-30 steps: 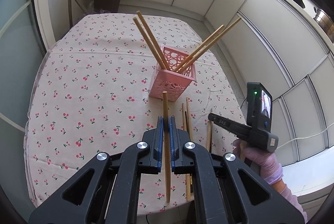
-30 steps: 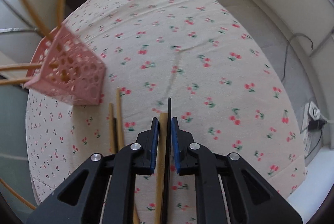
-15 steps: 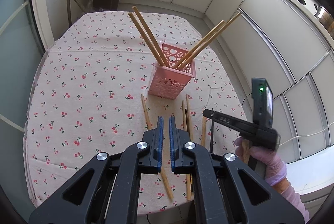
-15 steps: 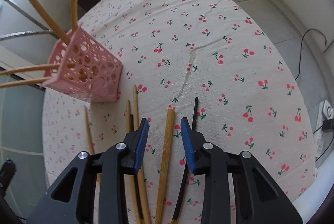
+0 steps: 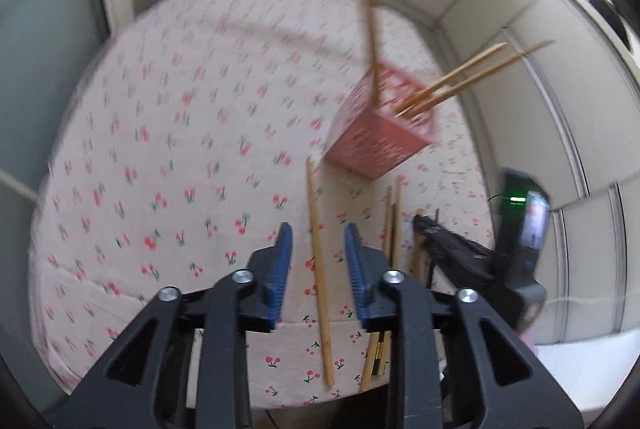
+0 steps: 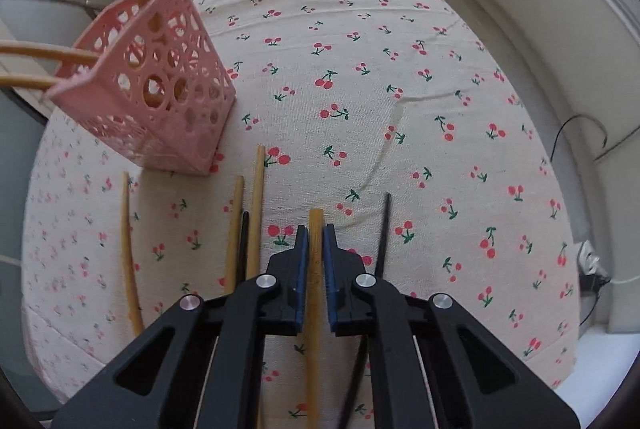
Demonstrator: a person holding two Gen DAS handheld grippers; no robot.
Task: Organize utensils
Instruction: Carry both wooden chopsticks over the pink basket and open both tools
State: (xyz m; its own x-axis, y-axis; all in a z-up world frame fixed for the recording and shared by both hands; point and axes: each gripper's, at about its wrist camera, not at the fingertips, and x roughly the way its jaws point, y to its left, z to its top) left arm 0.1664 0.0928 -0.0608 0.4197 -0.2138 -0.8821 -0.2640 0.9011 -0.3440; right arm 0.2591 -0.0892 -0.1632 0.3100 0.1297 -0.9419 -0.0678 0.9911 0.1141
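A pink perforated basket (image 5: 380, 145) (image 6: 160, 97) stands on the cherry-print tablecloth with several wooden chopsticks leaning out of it. My left gripper (image 5: 318, 257) hangs low over the cloth, its jaws opening. A wooden chopstick (image 5: 318, 269) lies flat between them, and the pads do not touch it. My right gripper (image 6: 316, 249) is shut on another wooden chopstick (image 6: 315, 229) near the table's front edge. It also shows in the left wrist view as the right gripper (image 5: 420, 225), just right of the loose sticks.
Two wooden chopsticks (image 6: 250, 221) and a black one (image 6: 243, 245) lie together on the cloth left of my right gripper. Another black chopstick (image 6: 384, 229) lies to its right. The table's front edge (image 5: 304, 325) is close below both grippers. Cabinets line the far side.
The chopstick in my left gripper dropped onto the cloth. That gripper then sank and its jaws parted around it. My right gripper widened over a wooden chopstick, then shut on it.
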